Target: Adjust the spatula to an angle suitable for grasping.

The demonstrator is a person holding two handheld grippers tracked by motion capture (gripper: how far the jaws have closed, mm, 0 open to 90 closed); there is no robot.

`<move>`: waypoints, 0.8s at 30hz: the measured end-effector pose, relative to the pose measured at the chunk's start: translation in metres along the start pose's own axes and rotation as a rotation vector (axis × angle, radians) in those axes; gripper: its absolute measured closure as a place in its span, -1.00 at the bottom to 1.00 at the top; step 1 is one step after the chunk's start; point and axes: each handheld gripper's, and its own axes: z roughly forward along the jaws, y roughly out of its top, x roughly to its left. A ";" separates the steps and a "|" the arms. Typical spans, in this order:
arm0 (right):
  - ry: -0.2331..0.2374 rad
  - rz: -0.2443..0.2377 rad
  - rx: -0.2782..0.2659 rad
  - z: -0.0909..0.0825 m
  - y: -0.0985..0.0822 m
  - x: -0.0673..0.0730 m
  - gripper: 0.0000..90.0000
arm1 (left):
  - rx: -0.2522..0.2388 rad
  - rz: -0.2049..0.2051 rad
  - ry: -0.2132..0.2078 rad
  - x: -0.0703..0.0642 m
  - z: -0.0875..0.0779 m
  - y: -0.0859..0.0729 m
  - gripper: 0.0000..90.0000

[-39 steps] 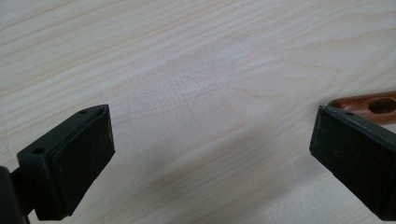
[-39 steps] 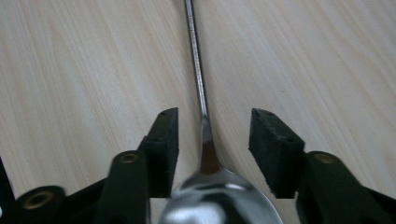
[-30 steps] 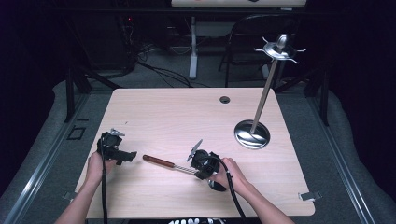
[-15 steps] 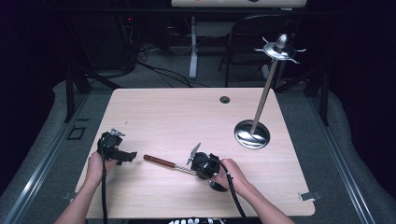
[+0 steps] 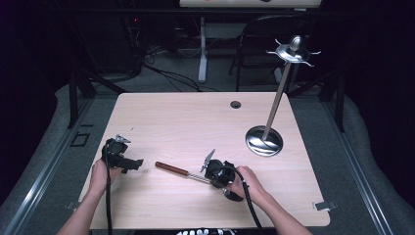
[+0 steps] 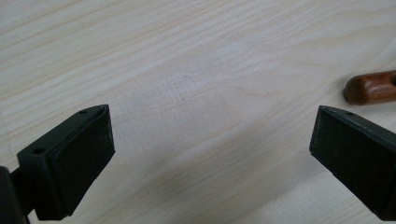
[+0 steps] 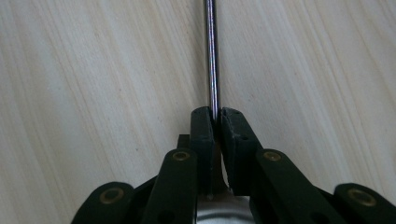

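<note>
Right gripper view: right claw (image 7: 216, 122) clamps thin chrome rod (image 7: 212, 56); left claw (image 6: 212, 154) spread wide, holding nothing.

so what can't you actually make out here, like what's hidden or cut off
- Working end of the utensil: high view, hidden under the right gripper and hand; right gripper view shows just its shaft.
- Utensil's wooden handle: left gripper view, cut off by the right edge.
- Hooks atop the metal stand: high view, too small and dim to count.

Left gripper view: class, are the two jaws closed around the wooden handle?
No. The left gripper stands wide open over the bare table, and the wooden handle lies beyond its jaws, untouched.
</note>
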 end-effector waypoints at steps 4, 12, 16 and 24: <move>-0.005 0.010 0.004 -0.002 -0.007 -0.003 0.85 | 0.001 0.002 -0.002 0.000 0.000 0.000 -1.00; -0.023 0.024 0.024 -0.008 -0.021 -0.009 0.85 | 0.003 0.003 -0.003 -0.001 0.001 0.000 -1.00; -0.033 0.022 0.042 -0.010 -0.026 -0.011 0.85 | 0.009 0.007 -0.010 -0.001 0.000 0.001 -1.00; -0.041 0.046 0.056 -0.014 -0.039 -0.018 0.85 | -0.003 0.015 -0.007 -0.002 0.000 0.001 -1.00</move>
